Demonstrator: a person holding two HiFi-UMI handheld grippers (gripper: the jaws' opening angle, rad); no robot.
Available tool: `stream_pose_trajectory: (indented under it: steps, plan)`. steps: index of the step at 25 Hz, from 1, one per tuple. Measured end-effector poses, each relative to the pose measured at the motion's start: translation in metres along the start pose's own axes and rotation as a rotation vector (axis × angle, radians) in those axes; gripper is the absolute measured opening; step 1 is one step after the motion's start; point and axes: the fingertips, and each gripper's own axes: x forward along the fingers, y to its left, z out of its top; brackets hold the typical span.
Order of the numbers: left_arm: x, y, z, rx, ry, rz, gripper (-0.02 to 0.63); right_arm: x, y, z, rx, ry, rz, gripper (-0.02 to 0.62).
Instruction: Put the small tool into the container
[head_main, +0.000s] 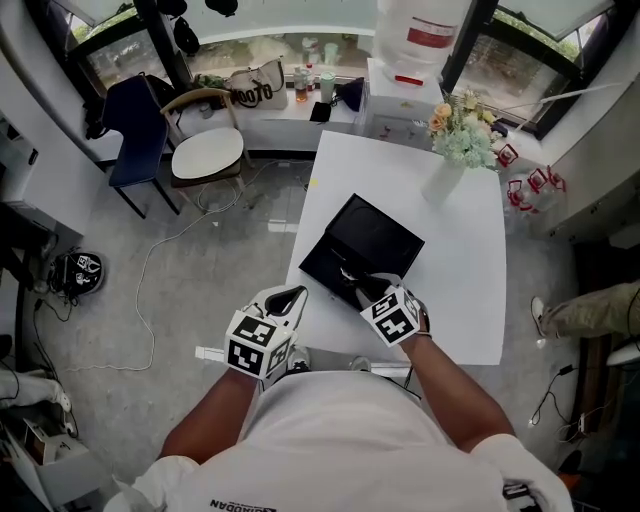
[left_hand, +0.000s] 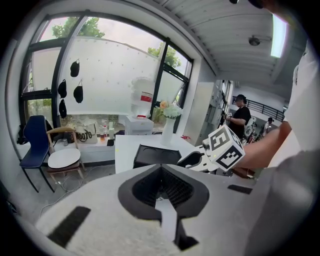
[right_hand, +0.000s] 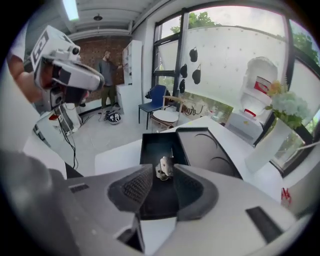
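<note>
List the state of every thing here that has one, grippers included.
container: open, lid lying flat beside it on the table.
small tool: lying inside the container, not held.
right gripper: fingers apart, empty, over the container.
left gripper: fingers together, empty.
vase: upright, holding flowers.

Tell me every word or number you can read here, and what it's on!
"0070", or close to it: on the pale bag by the window.
Red label on the big white bottle: too small to read.
Print on the person's shirt: cut off at the picture's edge, unreadable.
</note>
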Motion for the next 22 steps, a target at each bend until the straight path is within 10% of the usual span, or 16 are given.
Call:
stream_pose_trajectory:
  steps: [9,22]
  plan:
    - [0.01,-0.028,0.023,0.042,-0.039,-0.049,0.009,-0.087,-0.011,0.02,0.301,-0.265,0.034,0.133]
    - [0.007,-0.064,0.064,0.078,-0.121,-0.101,0.009,-0.186,-0.026,0.033,0.464,-0.563,-0.022,0.08]
